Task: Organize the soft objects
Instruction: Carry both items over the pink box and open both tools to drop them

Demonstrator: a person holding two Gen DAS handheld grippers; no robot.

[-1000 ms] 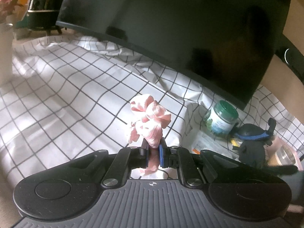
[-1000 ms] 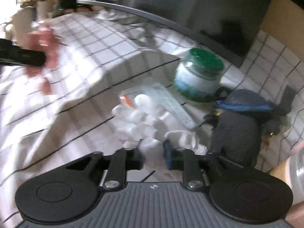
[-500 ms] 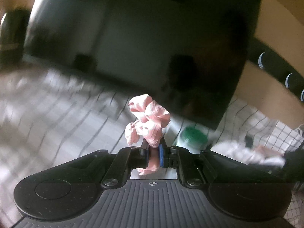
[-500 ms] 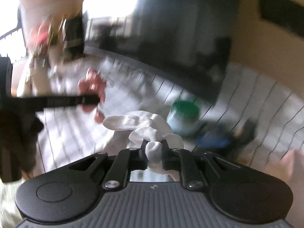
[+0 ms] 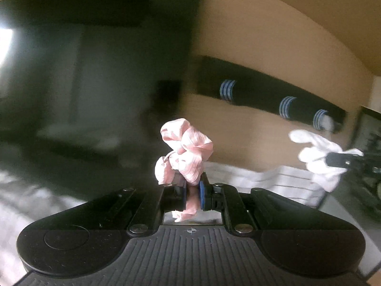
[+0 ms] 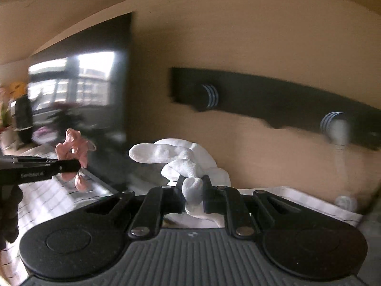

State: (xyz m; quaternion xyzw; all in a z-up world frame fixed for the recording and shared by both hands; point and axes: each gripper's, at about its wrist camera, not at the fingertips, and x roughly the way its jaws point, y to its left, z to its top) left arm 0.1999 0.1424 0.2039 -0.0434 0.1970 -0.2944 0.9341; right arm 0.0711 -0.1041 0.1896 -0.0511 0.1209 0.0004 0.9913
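My left gripper (image 5: 192,191) is shut on a pink scrunchie (image 5: 185,150) and holds it up in the air in front of a dark screen. My right gripper (image 6: 193,188) is shut on a white fluffy scrunchie (image 6: 181,157), also raised. The white scrunchie shows at the right of the left wrist view (image 5: 319,157). The pink scrunchie and the left gripper show at the left of the right wrist view (image 6: 73,152). A black wall rack (image 6: 273,100) with round pegs (image 6: 210,95) hangs on the beige wall ahead of both grippers.
A large dark screen (image 5: 83,83) stands at the left. The checked white cloth on the table (image 6: 47,197) lies below. A white item hangs from the rack's right peg (image 6: 339,131). Plants (image 6: 4,114) stand far left.
Both grippers have lifted from the table and tilted up toward the wall rack. The right gripper picked the white scrunchie off the cloth. The jar and the dark toy have dropped out of view.
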